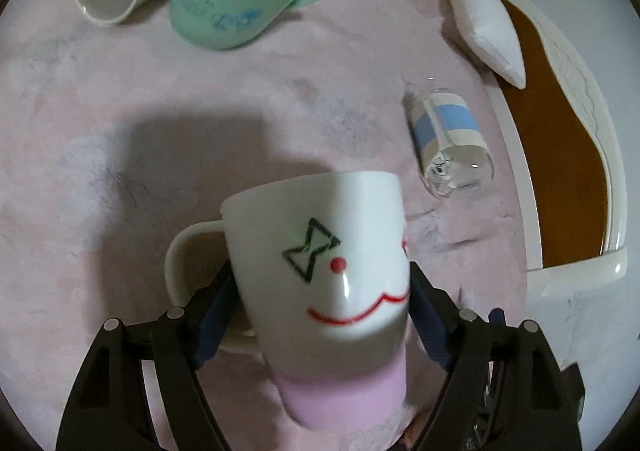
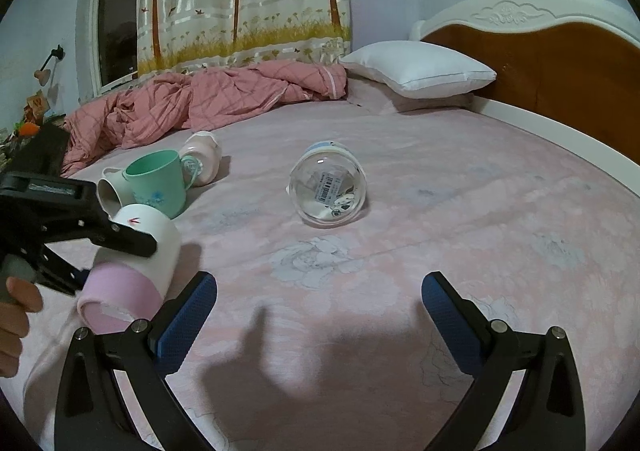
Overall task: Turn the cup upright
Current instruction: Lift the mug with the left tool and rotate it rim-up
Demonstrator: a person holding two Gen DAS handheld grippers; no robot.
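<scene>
**Me:** Left wrist view first: my left gripper [image 1: 320, 315] is clamped across the body of the white mug [image 1: 320, 259], one blue pad [image 1: 214, 315] pressing each flank. I took it at the widest part of the belly, clear of the handle [image 1: 180, 263], so the handle can swing free as I turn it.

**You:** Which way is it pointing?

**Me:** Tilted, lifted off the bedsheet [image 1: 120, 131]. The pink-banded end is toward my camera, the white end away. In the right wrist view the mug's [image 2: 140, 251] pink end hangs lower, just above the sheet, so I judge the flip is only partway.

**You:** And your other hand?

**Me:** The right gripper [image 2: 320, 299] is spread wide and holds nothing, hovering low over the sheet facing the glass cup [image 2: 328, 187].

**You:** How will the mug behave?

**Me:** It's glossy glazed ceramic with a drawn face, smooth and rounded, so I'd expect it to slip if I ease off. The pink band looks matte. The sheet is soft and fuzzy, poor footing for a base. The glass cup lies on its side; it is clear, cylindrical and likely to roll.
</scene>
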